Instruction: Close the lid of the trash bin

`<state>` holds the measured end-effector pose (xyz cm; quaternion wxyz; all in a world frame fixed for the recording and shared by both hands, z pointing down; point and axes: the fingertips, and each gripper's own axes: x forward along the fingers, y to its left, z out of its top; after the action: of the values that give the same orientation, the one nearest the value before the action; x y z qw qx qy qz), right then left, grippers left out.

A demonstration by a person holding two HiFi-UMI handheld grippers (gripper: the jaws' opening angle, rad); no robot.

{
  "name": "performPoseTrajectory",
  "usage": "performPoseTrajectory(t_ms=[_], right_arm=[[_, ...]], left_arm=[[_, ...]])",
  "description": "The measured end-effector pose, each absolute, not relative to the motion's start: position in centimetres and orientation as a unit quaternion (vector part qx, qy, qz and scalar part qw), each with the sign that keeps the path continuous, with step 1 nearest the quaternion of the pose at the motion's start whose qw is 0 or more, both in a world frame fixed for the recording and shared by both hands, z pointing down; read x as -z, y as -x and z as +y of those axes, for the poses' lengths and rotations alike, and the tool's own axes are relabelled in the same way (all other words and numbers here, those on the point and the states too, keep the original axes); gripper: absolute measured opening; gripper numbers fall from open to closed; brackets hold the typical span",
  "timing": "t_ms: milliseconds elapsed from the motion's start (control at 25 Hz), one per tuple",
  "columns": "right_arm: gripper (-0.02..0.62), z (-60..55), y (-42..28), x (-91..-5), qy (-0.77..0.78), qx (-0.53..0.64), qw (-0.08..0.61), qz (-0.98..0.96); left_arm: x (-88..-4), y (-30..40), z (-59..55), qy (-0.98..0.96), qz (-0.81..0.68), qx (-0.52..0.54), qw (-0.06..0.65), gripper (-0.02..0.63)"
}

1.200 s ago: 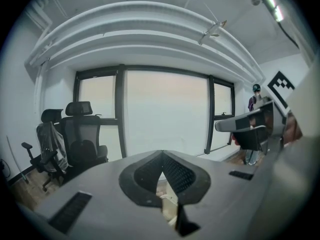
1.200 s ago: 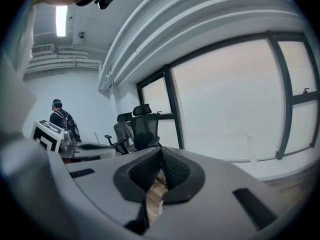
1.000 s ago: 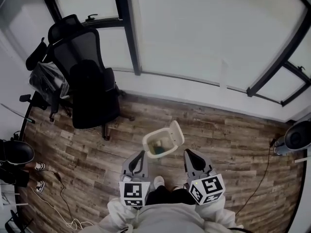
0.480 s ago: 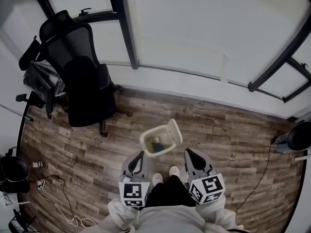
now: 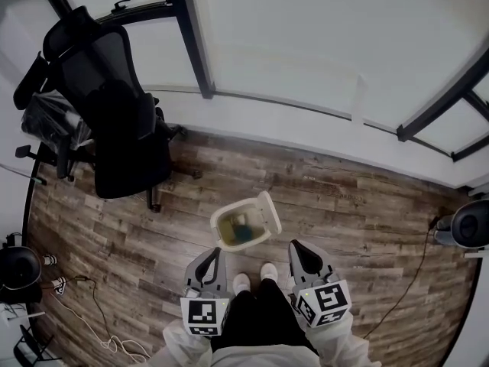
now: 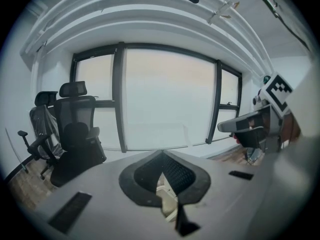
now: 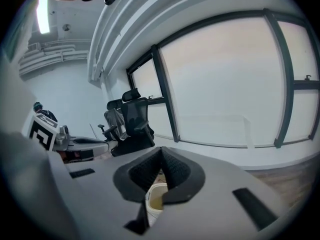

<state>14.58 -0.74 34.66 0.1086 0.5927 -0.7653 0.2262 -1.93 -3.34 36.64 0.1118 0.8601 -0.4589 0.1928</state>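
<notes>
Chair (image 5: 114,121) slid toward upper left, bin nearer feet than second ago (person stepped up). Left gripper (image 5: 212,260) lower centre-left, jaws together, empty. Trash bin (image 5: 215,228) mid-frame, lid (image 5: 267,211) upright at right rim: closing not begun, all left. Right gripper (image 5: 301,252) likewise pinched, empty. Bare floor round bin; chair well apart.

Your bin (image 5: 224,225) is a small cream tub standing upright on the wood floor (image 5: 344,205) just ahead of you. Its mouth is uncovered, and something dark and bluish lies at the bottom. Its lid (image 5: 267,211) is raised, joined at the bin's right rim and tilted back from the opening.
</notes>
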Motion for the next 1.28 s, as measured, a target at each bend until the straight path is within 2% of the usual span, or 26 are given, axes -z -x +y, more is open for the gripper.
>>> performPoseTrajectory(t_ms=[480, 760, 1040, 1280], right_arm=[[0.024, -4.7, -18.0, -49.3, -0.591, -0.244, 0.141, -0.755], [0.023, -7.3, -18.3, -57.6, -0.583, -0.257, 0.15, -0.756], [0.023, -8.6, -19.7, -63.1, -0.582, -0.258, 0.163, -0.754], [0.023, -9.3, -19.6, -67.1, -0.568, -0.273, 0.174, -0.757]], left_arm=[[-49.3, 1.8, -5.9, -0.843, -0.471, -0.233, 0.114, 0.008], [-53.9, 1.8, -7.4, -0.849, -0.472, -0.216, 0.095, 0.008], [-59.5, 2.3, -7.8, -0.839, -0.471, -0.241, 0.124, 0.008], [-61.2, 1.9, -8.1, -0.837, -0.469, -0.246, 0.137, 0.008]])
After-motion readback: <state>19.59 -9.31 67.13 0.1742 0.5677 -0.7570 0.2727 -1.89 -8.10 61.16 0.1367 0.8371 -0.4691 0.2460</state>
